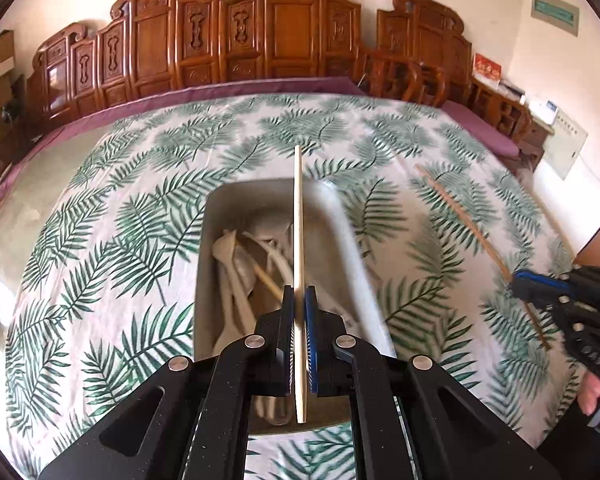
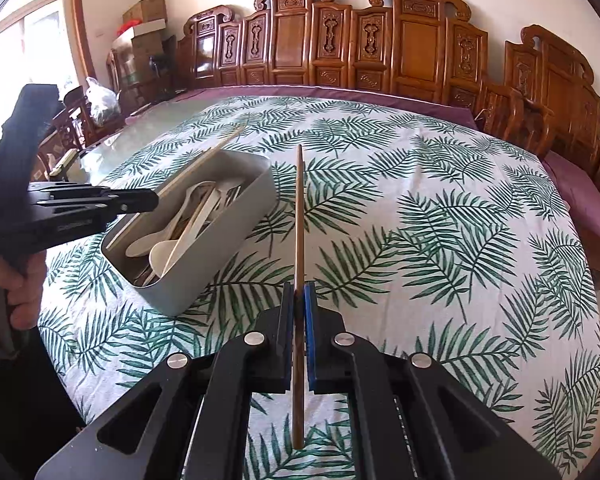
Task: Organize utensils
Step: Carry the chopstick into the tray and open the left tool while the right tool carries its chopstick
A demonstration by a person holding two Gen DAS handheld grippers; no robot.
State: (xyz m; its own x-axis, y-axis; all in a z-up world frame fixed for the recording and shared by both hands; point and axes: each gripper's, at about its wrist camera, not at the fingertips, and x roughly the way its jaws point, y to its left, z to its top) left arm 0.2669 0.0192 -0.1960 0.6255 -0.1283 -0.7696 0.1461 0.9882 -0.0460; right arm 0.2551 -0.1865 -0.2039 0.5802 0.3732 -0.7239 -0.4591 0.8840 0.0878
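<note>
Two tongs each pinch one chopstick: left tongs pale chopstick, right tongs brown chopstick.

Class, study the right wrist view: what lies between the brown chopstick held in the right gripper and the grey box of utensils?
Only bare leaf-print cloth separates the dark brown wooden chopstick from the grey rectangular utensil box.

I see the grey rectangular box lying on the leaf-print cloth, open-topped and filled with a loose jumble of cream spoons and pale sticks. A pale chopstick sits lifted above the box, running along its length. A darker brown chopstick is raised to the right of the box, well apart from it.
</note>
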